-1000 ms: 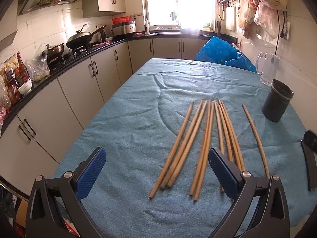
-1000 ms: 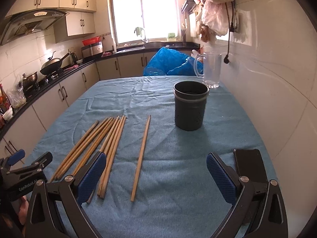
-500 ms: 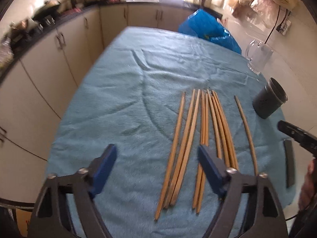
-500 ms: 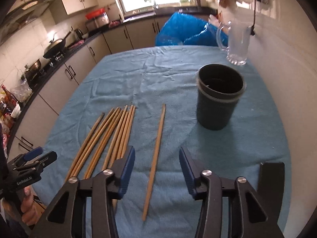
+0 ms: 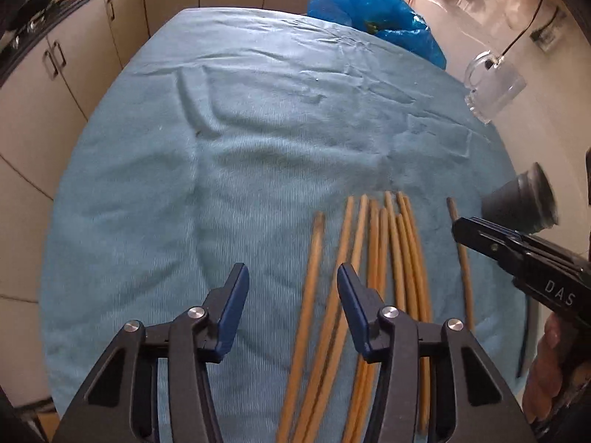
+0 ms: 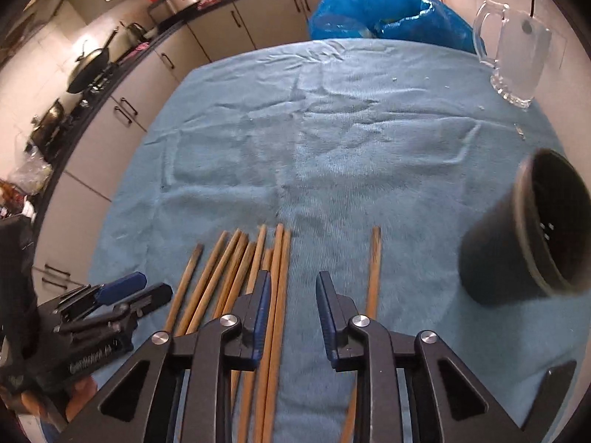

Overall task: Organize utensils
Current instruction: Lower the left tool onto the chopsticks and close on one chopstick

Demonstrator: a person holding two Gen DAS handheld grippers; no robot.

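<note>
Several wooden chopsticks (image 5: 384,258) lie side by side on the blue cloth (image 5: 221,147), and one single chopstick (image 6: 373,265) lies apart to their right. A black holder cup (image 6: 517,240) stands further right. My left gripper (image 5: 291,271) points down over the left end of the row. Its jaws are closing, the leftmost chopstick (image 5: 314,254) shows in the gap, and no pad presses on it. My right gripper (image 6: 293,277) is over the right side of the bunch, jaws closing. The bunch's rightmost chopstick (image 6: 282,258) runs beside its left pad, untouched.
A glass pitcher (image 6: 517,62) stands at the far right near the wall, and a blue plastic bag (image 6: 369,7) lies at the table's far end. A flat black phone (image 6: 554,387) rests near the front right edge. Kitchen cabinets (image 6: 155,85) run along the left.
Both grippers have tipped downward and moved in over the chopsticks. Both pairs of jaws have narrowed from wide open, the right more than the left.
</note>
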